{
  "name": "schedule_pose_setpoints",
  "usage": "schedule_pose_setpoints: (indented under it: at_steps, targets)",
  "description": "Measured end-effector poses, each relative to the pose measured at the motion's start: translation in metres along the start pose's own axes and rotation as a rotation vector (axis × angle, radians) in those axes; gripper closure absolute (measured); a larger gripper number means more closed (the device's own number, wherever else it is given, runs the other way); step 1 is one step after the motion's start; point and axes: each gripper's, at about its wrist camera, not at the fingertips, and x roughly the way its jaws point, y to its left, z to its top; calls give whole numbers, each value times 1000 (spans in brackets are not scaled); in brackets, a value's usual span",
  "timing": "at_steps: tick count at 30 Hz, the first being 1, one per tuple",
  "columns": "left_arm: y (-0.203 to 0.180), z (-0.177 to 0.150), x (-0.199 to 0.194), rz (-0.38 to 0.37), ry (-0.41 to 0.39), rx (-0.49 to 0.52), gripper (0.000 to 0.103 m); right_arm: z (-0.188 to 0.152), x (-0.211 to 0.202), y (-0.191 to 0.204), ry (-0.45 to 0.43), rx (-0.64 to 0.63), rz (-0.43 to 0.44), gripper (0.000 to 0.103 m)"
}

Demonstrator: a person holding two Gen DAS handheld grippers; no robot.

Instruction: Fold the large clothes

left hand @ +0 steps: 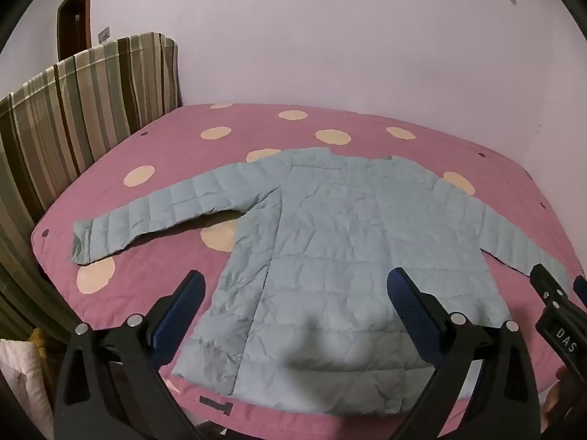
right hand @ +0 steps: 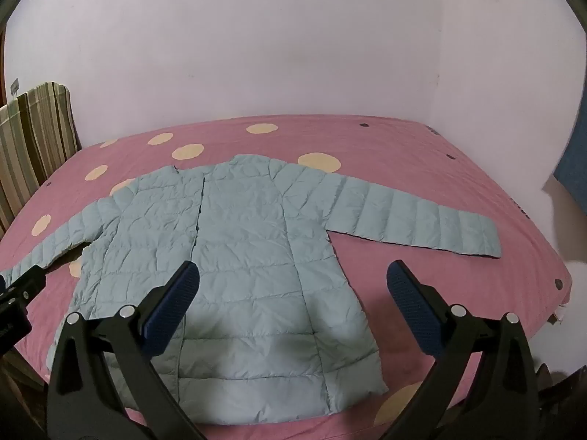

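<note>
Left gripper [left hand: 295,288]: we are holding it with fingers spread wide, gripping nothing, hovering above the near hem.
Right gripper [right hand: 293,278]: we are holding it likewise spread and empty, just beside the left one; its body is showing at the right edge of the left wrist view.
Jacket [left hand: 330,256]: it is lying flat and front up directly ahead of and below both tools, hem nearest, collar farthest.
Sleeves: the left sleeve [left hand: 146,216] is stretching out ahead-left of the left tool; the right sleeve [right hand: 411,216] is stretching out ahead-right of the right tool.
Bedspread [right hand: 403,146]: pink and dotted, it is carrying the jacket and running on to the wall.
Progress: we are judging the garment spread but no fold made; sleeves and body are all remaining to be folded.
</note>
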Motion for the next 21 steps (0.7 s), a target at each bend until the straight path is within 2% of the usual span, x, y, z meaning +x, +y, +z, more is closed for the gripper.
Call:
schedule_pose_setpoints:
  at_steps: [6, 21]
  targets:
    - [7, -1, 2, -15, 2, -7, 4, 0, -1, 0, 0, 0, 0, 2]
    - [2, -1, -1, 12, 8, 9, 4, -1, -1, 2, 0, -6, -3, 2]
